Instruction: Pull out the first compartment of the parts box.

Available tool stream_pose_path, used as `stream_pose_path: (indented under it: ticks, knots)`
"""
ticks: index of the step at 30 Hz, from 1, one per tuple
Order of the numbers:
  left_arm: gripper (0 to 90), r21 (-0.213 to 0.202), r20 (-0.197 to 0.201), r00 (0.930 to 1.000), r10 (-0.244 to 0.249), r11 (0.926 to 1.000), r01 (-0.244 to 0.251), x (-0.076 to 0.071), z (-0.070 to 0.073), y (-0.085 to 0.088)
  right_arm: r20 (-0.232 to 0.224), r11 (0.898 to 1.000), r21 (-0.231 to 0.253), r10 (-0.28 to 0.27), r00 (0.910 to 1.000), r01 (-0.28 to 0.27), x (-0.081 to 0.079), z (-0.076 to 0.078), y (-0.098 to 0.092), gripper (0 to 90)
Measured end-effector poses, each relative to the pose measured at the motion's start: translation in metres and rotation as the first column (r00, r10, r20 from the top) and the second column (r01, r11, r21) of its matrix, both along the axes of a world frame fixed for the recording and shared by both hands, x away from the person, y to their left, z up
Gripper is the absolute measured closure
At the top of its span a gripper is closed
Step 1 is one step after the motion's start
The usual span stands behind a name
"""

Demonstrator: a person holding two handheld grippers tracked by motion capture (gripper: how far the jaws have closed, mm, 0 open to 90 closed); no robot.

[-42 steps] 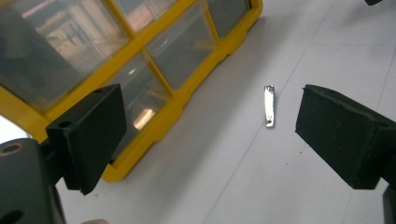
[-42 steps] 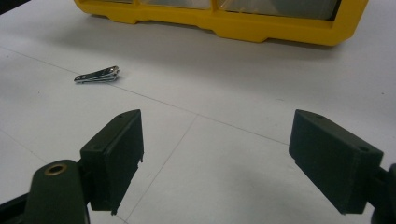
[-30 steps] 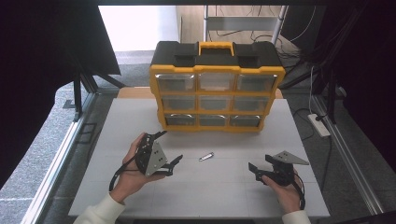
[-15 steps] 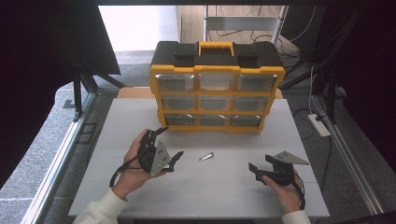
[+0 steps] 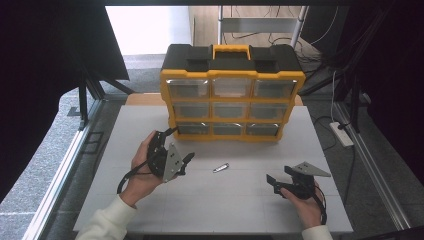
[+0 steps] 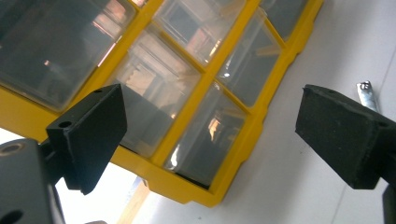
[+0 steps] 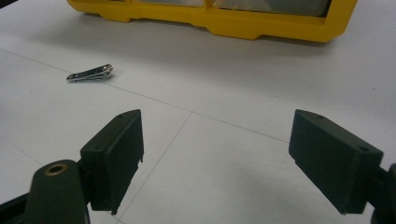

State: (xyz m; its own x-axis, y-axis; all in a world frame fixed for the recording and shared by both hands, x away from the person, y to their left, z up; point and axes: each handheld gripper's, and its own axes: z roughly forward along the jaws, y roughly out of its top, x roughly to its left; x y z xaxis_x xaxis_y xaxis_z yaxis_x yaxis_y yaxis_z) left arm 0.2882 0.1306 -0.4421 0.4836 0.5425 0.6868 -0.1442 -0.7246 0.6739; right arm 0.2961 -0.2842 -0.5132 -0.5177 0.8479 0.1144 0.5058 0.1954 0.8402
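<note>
A yellow and black drawer organizer (image 5: 232, 75) with clear drawers stands at the back of the white table (image 5: 240, 210). A small metal nail clipper (image 5: 220, 168) lies in front of it, between my two grippers. My left gripper (image 5: 184, 165) is held above the table, open, its jaws turned toward the organizer's lower left drawers (image 6: 205, 140). In the left gripper view the clipper (image 6: 366, 93) lies off to the right of the open gripper (image 6: 212, 126). My right gripper (image 5: 272, 184) rests low at the right, open, pointing left. In the right gripper view the clipper (image 7: 90, 73) lies well beyond the open right gripper (image 7: 217, 158).
A wooden board (image 5: 142, 99) shows under the organizer at the table's back left. A white power strip (image 5: 342, 134) with cables lies on the floor to the right. A metal rail (image 5: 60, 175) runs along the table's left side.
My left gripper has moved up and forward toward the organizer's lower left drawers. The right gripper and the nail clipper have stayed in place.
</note>
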Motion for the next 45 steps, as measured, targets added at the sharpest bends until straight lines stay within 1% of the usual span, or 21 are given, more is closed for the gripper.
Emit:
stream_pose_path:
  ticks: [7,11,18,23,34,37,40,45]
  knots:
    - [9.8,0.014,0.028,0.9996,-0.002,0.9999,0.002,0.004,0.012,-0.003,0.0,1.0,-0.001,0.0,1.0,0.0,0.0,0.0,0.0,18.1]
    - [9.9,0.033,0.04,0.9992,-0.002,0.9995,0.001,0.007,0.018,-0.004,0.0,1.0,-0.003,0.0,1.0,0.0,0.0,-0.001,0.0,18.1]
    - [10.1,0.037,0.059,0.9982,-0.002,0.9993,0.0,0.013,0.025,-0.006,0.005,1.0,0.0,-0.003,1.0,0.003,0.0,0.0,0.0,18.1]
    - [10.2,0.034,0.063,0.998,-0.004,0.9994,0.002,0.017,0.029,-0.008,0.006,1.0,-0.006,0.0,1.0,0.0,0.0,0.0,0.0,18.1]
    - [10.2,0.05,0.078,0.9969,-0.01,0.9988,0.006,0.025,0.039,-0.012,0.004,1.0,-0.009,-0.001,1.0,0.001,0.0,0.0,0.0,18.1]
    - [10.3,0.049,0.085,0.9963,-0.011,0.9988,0.007,0.027,0.043,-0.013,0.005,1.0,-0.012,-0.001,1.0,0.001,0.001,0.0,0.0,18.1]
    - [10.4,0.039,0.083,0.9965,-0.015,0.9992,0.012,0.03,0.045,-0.014,0.006,1.0,-0.013,-0.002,1.0,0.002,0.0,0.0,0.0,18.2]
    - [10.5,0.045,0.091,0.9958,-0.011,0.9989,0.006,0.034,0.048,-0.015,0.004,1.0,-0.014,-0.004,1.0,0.004,0.0,0.0,0.0,18.2]
